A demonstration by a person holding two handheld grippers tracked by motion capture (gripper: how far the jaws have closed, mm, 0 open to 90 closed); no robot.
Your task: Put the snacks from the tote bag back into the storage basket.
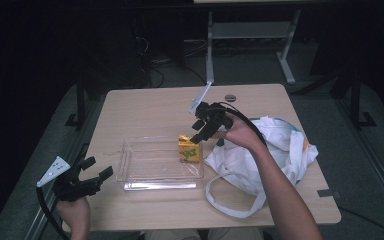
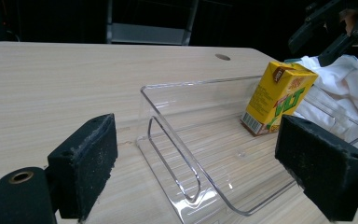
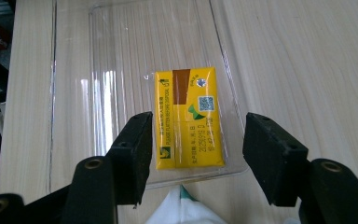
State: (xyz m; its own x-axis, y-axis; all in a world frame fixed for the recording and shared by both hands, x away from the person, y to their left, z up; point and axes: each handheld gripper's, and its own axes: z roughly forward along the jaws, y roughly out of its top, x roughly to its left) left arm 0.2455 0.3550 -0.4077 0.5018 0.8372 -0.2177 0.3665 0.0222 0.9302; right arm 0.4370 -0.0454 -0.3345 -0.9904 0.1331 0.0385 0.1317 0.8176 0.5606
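A yellow drink carton (image 1: pixel 189 150) stands upright in the right end of a clear plastic tray (image 1: pixel 147 167) at mid-table. My right gripper (image 1: pixel 199 131) hovers just above it, pointing down. In the right gripper view its pads (image 3: pixel 135 149) stand open on either side of the carton's top (image 3: pixel 189 116), with a gap at each side. My left gripper (image 1: pixel 97 167) rests open near the table's front left corner, apart from the tray. Its wide-apart pads (image 2: pixel 91 163) frame the tray (image 2: pixel 177 154) and the carton (image 2: pixel 277 100), with nothing between them.
A crumpled white cloth bag (image 1: pixel 275 150) with a loop handle lies right of the tray, under the right forearm. A round cable hole (image 1: pixel 230 97) sits near the table's far edge. Bare wood stretches behind and left of the tray. The floor beyond is dark.
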